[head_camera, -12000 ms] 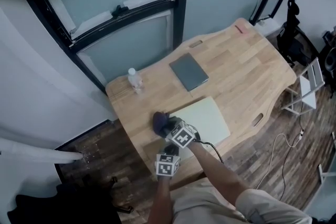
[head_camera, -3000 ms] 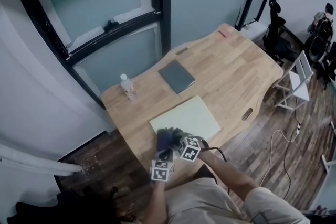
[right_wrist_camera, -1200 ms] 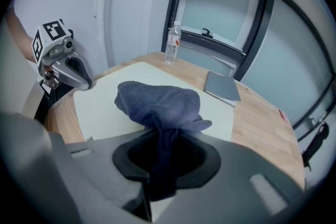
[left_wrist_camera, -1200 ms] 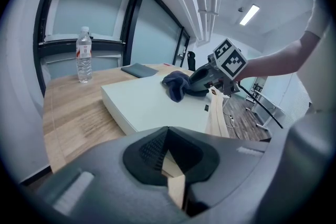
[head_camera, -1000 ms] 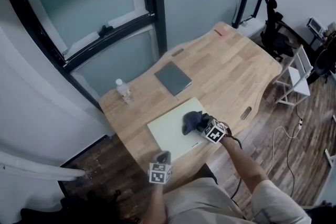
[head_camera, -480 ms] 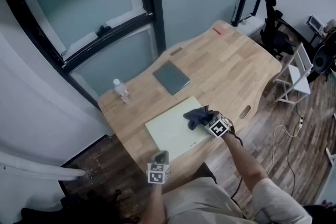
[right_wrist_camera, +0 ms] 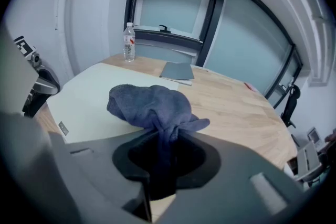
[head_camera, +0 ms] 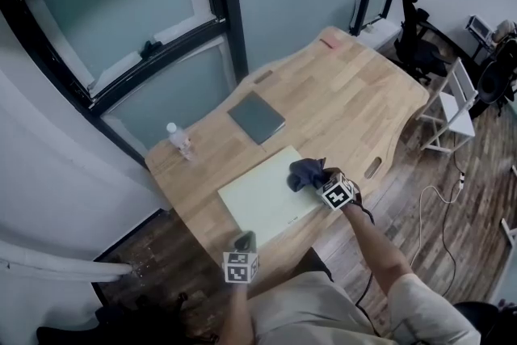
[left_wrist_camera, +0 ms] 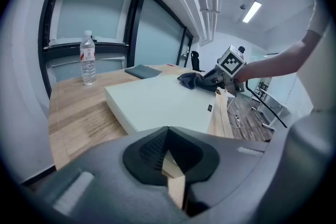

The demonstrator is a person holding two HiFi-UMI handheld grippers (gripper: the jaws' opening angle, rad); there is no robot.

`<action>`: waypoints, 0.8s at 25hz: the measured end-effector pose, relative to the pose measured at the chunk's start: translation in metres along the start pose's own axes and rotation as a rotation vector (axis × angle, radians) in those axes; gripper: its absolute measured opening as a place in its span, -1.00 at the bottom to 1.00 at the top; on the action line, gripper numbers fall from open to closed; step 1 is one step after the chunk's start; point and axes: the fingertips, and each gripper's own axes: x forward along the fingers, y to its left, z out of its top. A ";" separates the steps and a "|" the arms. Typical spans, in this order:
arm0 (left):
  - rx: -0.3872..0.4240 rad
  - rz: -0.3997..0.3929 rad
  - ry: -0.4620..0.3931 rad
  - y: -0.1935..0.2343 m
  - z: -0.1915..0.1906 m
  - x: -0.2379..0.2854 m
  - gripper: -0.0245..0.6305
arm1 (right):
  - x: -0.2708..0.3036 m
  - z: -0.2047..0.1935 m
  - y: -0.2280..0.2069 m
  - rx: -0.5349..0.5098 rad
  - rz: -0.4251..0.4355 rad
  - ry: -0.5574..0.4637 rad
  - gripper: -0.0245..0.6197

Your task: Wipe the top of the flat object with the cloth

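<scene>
A pale flat board [head_camera: 266, 194] [left_wrist_camera: 157, 105] [right_wrist_camera: 84, 102] lies on the wooden table [head_camera: 347, 93] near its front edge. My right gripper [head_camera: 323, 183] [right_wrist_camera: 160, 165] is shut on a dark blue cloth [head_camera: 305, 172] [right_wrist_camera: 149, 105] [left_wrist_camera: 190, 80], which rests bunched on the board's right end. My left gripper [head_camera: 244, 242] [left_wrist_camera: 170, 178] is shut with nothing in it, at the table's front edge just short of the board's near side.
A grey closed laptop [head_camera: 256, 116] [right_wrist_camera: 177, 71] lies further back on the table. A water bottle [head_camera: 178, 140] [left_wrist_camera: 87, 57] [right_wrist_camera: 128, 42] stands at the back left corner. A white chair [head_camera: 452, 113] stands on the floor to the right.
My right gripper has dragged the cloth across the board from its left end to its right end. The left gripper has stayed at the table's front edge.
</scene>
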 end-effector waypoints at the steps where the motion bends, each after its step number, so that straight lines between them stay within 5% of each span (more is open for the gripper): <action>1: -0.001 0.000 -0.001 0.000 0.000 0.000 -0.90 | -0.001 -0.001 -0.001 -0.002 -0.001 0.000 -0.67; 20: -0.024 0.010 -0.023 0.000 0.002 -0.001 -0.90 | -0.043 -0.049 0.036 -0.090 0.003 0.029 -0.67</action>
